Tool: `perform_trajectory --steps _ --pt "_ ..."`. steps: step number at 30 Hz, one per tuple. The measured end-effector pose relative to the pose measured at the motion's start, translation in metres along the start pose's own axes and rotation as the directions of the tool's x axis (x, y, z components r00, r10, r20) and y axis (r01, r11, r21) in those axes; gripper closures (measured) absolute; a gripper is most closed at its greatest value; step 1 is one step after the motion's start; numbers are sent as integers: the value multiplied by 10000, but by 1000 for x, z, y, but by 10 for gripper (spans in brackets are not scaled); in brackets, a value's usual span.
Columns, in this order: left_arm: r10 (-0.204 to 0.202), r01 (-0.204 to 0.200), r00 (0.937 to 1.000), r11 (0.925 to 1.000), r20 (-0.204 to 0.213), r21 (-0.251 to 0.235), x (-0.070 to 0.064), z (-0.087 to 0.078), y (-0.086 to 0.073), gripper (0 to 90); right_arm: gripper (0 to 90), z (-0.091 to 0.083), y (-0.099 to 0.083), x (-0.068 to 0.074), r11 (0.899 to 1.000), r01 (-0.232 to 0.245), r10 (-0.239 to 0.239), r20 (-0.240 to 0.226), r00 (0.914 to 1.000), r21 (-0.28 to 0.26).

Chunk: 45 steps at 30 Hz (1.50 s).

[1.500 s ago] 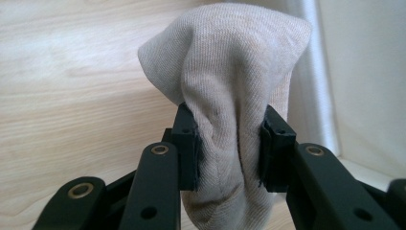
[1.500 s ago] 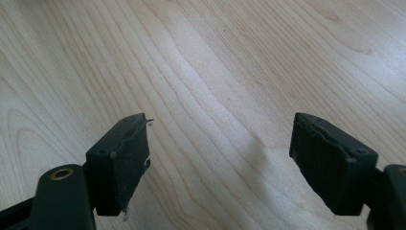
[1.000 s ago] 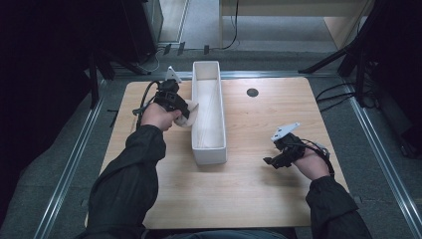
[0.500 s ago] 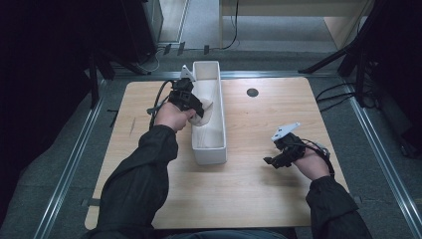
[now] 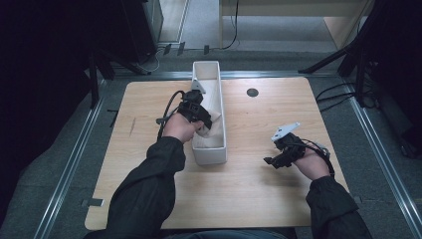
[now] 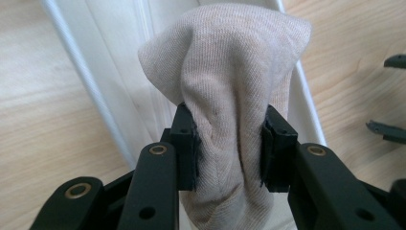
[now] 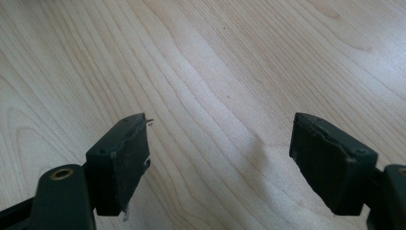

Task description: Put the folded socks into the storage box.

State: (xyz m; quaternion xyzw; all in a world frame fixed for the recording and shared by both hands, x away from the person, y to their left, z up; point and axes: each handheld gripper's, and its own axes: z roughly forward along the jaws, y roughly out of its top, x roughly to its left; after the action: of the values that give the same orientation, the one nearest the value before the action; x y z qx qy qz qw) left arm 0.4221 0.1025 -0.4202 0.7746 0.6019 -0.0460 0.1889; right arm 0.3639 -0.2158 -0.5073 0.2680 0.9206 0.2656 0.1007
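The left tongs (image 5: 203, 121) grip a beige sock (image 6: 230, 96), both jaws pressed into the bunched knit fabric at its middle. In the left gripper view the sock bulges above the jaws into a rounded fold and hangs on below them. The sock sits over the open top of the white bin (image 5: 219, 149), a long narrow trough that stands lengthwise near the middle of the table (image 5: 149, 199). In the high view the left tongs reach over the bin's left wall, about halfway along its length, with the sock (image 5: 206, 130) just inside that wall. The pictures do not show whether the sock touches the bin's floor.

The right tongs (image 5: 272, 160) are open, the jaws spread wide with bare wood between them, as the right gripper view (image 7: 220, 158) shows. They hold nothing and sit low over the table, well to the right of the bin and level with its near end. A grey plate (image 5: 285, 132) stands on top of them.

A small dark round spot (image 5: 252, 92) lies in the table to the right of the bin's far end.
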Motion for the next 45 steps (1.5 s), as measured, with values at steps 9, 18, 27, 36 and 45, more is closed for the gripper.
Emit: perform_trajectory --steps 9,18,27,36,45 --pt "102 -101 9999 9998 -76 165 -5 11 -13 641 213 0 0 1 10000 -11 10 9 10000 91" --pt "233 -215 9992 9983 -334 550 -11 23 -24 635 213 0 0 1 9999 -7 7 -7 10000 105" --pt "342 -289 9942 9982 -1015 532 -15 26 -29 615 213 1 1 1 9999 58 -57 -26 10000 100" --pt "394 -343 9953 9977 -882 584 -15 29 -30 534 213 1 1 2 9999 59 -58 -41 10000 126" --pt "576 -545 9961 9974 -666 465 -17 24 -31 423 212 2 2 4 9994 257 -258 34 9997 237"
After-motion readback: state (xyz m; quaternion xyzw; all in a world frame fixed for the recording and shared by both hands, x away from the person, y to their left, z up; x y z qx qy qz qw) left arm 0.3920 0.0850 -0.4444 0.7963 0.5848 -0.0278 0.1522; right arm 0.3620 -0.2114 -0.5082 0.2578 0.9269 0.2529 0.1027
